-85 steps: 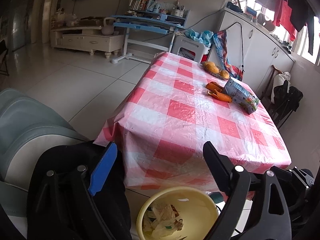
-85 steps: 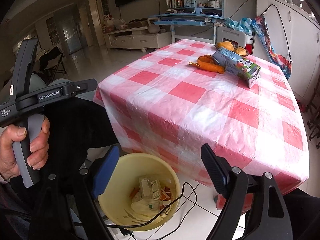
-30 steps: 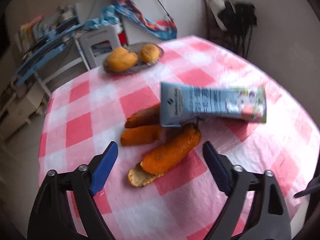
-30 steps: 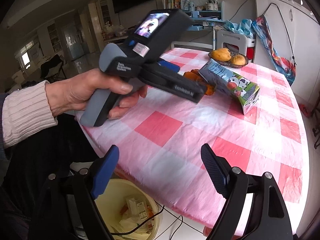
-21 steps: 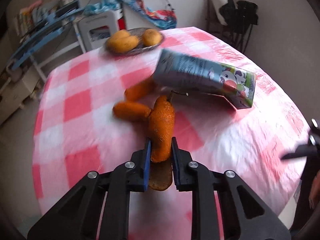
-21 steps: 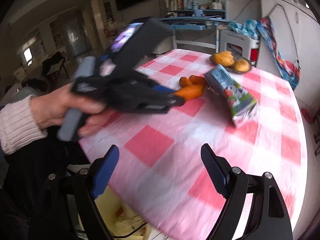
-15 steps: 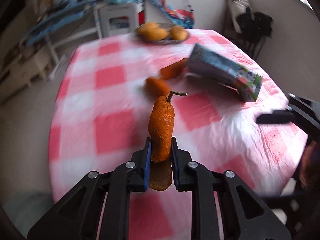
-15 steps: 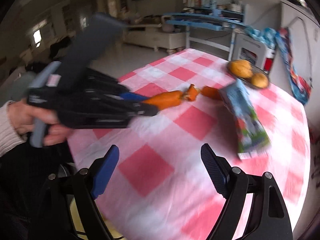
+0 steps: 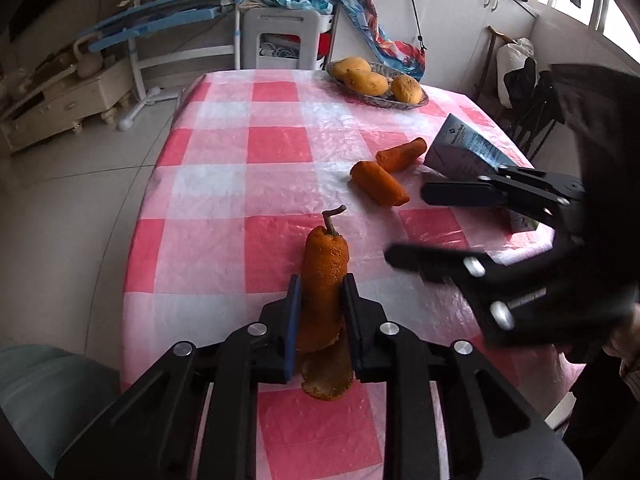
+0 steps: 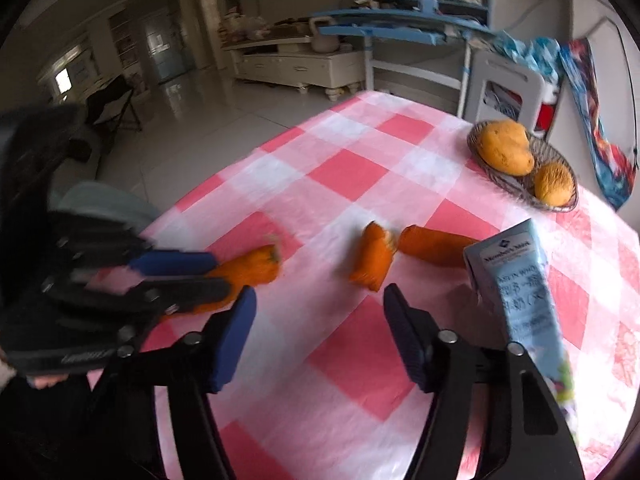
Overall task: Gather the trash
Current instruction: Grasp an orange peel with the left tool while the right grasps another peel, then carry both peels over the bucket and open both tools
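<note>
Covering nearly everything in both views is the counter (image 9: 276, 144), draped in a glossy pink-and-white checked plastic cloth that looks slick, so light things would slide on it rather than stay put under a push.

Next in size, the milk carton (image 10: 516, 280) lies on its side at the counter's right, partly behind the right gripper (image 10: 318, 336) in the left wrist view. It is probably empty, hence light and easily dented; taking it across its narrow faces near the middle should keep it from folding or pivoting. The right gripper's fingers have just been narrowing but stand about half open with nothing between them, aimed at the two loose orange peel pieces (image 9: 390, 172), which lie touching each other just beside the carton's top end. These curl like shells, soft and springy, and would be best pinched across the curl, not at a thin edge that could tear.

Smallest is the stemmed peel (image 9: 324, 280), clamped upright in the left gripper (image 9: 322, 328) above the near part of the counter. The fingers (image 9: 294, 320) press its lower half from both sides, close together; a pale flap hangs below them. It looks light, pliant and slightly rough, so a gentle squeeze should hold it.
</note>
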`<control>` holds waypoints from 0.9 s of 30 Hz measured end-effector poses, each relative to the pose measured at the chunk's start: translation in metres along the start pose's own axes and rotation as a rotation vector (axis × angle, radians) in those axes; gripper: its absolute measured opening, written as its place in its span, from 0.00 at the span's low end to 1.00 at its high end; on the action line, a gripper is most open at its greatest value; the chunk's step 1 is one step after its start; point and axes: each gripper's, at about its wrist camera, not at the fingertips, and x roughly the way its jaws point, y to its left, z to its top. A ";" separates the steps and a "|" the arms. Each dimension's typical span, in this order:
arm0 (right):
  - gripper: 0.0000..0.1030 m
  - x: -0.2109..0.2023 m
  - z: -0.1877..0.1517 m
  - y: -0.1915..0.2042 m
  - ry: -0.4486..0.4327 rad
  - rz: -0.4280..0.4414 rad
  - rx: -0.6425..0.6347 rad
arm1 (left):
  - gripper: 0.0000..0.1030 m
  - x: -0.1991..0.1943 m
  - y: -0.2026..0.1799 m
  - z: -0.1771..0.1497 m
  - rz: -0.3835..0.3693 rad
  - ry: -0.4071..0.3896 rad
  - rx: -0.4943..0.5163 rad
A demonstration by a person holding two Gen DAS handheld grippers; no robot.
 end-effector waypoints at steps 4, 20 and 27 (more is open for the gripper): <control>0.49 0.012 0.010 -0.011 0.007 -0.004 0.056 | 0.21 0.001 0.005 0.000 0.001 0.006 -0.028; 0.19 -0.033 -0.021 0.011 -0.033 0.015 0.049 | 0.18 -0.010 0.013 -0.001 0.072 -0.079 -0.086; 0.19 -0.081 -0.063 0.062 -0.052 0.096 -0.003 | 0.18 -0.036 -0.009 -0.013 0.031 -0.167 -0.031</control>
